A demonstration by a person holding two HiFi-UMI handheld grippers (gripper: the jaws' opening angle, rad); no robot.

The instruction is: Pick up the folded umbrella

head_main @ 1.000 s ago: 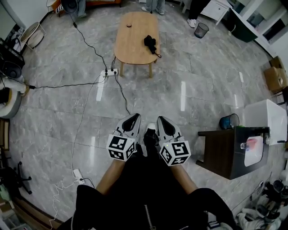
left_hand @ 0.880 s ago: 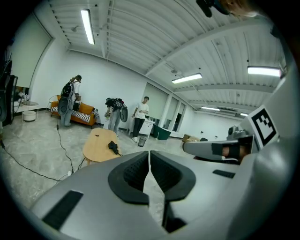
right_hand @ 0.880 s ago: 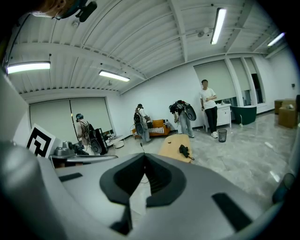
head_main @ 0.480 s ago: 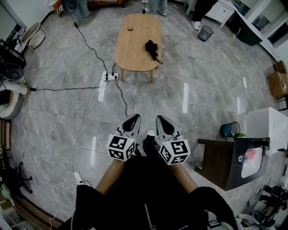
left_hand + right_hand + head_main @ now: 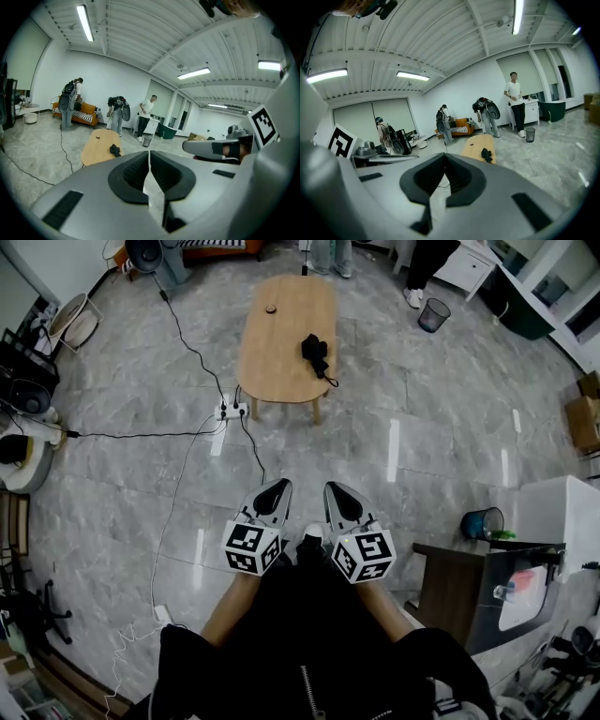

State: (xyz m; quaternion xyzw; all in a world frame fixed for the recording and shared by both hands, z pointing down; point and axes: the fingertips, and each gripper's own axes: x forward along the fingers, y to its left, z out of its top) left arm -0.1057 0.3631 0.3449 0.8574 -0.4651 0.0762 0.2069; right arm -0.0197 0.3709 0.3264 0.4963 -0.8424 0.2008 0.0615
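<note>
A large room with a grey tiled floor (image 5: 403, 446), seen from above the person's head. The folded umbrella (image 5: 315, 353), a small black bundle with a trailing strap, lies on the right half of a low oval wooden table (image 5: 277, 362). It is well ahead of both grippers and almost on the line between them. The left gripper (image 5: 277, 486) and right gripper (image 5: 336, 488) are held side by side close to the person's body, each with its jaws pressed together and nothing between them. Compared with a second ago, the table and umbrella sit lower in the head view and nearer the grippers, while the grippers hold the same pose, so the person appears to be walking towards the table. A white power strip (image 5: 230, 411) and black cables lie ahead and to the left of the left gripper. The pickup itself has not begun, and the jaws will need to open before any grasp.
</note>
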